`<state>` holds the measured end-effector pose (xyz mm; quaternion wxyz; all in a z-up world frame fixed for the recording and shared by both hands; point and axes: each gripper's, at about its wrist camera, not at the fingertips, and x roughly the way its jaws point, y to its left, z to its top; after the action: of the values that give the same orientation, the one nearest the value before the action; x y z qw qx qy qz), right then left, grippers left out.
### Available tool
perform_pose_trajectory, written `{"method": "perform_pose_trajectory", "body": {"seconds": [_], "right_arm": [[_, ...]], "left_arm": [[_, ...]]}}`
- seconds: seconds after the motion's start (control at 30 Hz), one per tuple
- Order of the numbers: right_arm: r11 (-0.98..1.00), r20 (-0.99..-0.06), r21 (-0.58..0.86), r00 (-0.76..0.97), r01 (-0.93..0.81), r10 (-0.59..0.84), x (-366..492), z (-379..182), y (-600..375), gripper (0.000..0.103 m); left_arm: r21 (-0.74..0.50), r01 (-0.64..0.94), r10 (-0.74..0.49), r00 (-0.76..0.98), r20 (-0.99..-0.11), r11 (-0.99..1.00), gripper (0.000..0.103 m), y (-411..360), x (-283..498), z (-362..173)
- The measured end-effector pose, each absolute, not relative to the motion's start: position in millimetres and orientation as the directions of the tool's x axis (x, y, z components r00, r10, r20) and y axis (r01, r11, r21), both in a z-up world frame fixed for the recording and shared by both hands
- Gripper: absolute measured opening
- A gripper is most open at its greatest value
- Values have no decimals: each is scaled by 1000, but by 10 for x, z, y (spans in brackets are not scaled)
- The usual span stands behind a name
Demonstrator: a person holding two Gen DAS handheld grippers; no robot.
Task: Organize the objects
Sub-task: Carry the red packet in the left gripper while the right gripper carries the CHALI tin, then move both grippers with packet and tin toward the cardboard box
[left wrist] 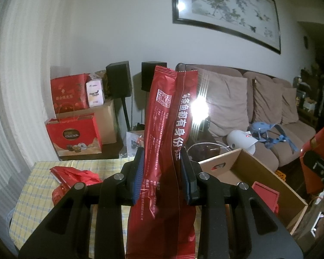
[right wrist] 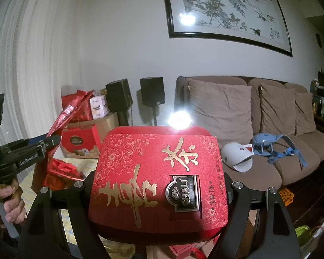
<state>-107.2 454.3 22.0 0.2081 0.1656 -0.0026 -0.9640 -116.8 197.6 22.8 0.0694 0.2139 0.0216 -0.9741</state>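
A tall red foil packet [left wrist: 162, 112] with white print stands upright between the blue pads [left wrist: 139, 172] of my left gripper [left wrist: 162, 157], which is shut on its lower half. In the right wrist view the same packet [right wrist: 62, 120] and left gripper [right wrist: 54, 140] show at the left, held by a hand [right wrist: 8, 202]. My right gripper [right wrist: 159, 179] is closed on a wide red tea tin [right wrist: 140, 157] with gold lettering, and the tin hides its fingertips. That tin [left wrist: 321, 138] also shows at the right edge of the left wrist view.
Below lies a table with a yellow checked cloth [left wrist: 36, 190] and crumpled red bags [left wrist: 75, 176]. An open cardboard box [left wrist: 259, 172] holding a red lid [left wrist: 265, 194] stands at the right. Behind are red gift bags [left wrist: 73, 133], speakers [left wrist: 118, 79] and a brown sofa [left wrist: 270, 99].
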Motion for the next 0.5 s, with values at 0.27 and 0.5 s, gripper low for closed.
{"method": "perform_pose_trajectory", "body": {"seconds": [0.27, 0.5], "right_arm": [[-917, -318, 75, -862, 392, -395, -1071, 215, 4581, 83], [-919, -319, 79, -864, 387, -391, -1074, 217, 4608, 83]], "left_arm": [[-13, 128, -111, -901, -420, -992, 28, 2039, -1163, 246], [-14, 113, -96, -897, -432, -993, 28, 2059, -1198, 255]]}}
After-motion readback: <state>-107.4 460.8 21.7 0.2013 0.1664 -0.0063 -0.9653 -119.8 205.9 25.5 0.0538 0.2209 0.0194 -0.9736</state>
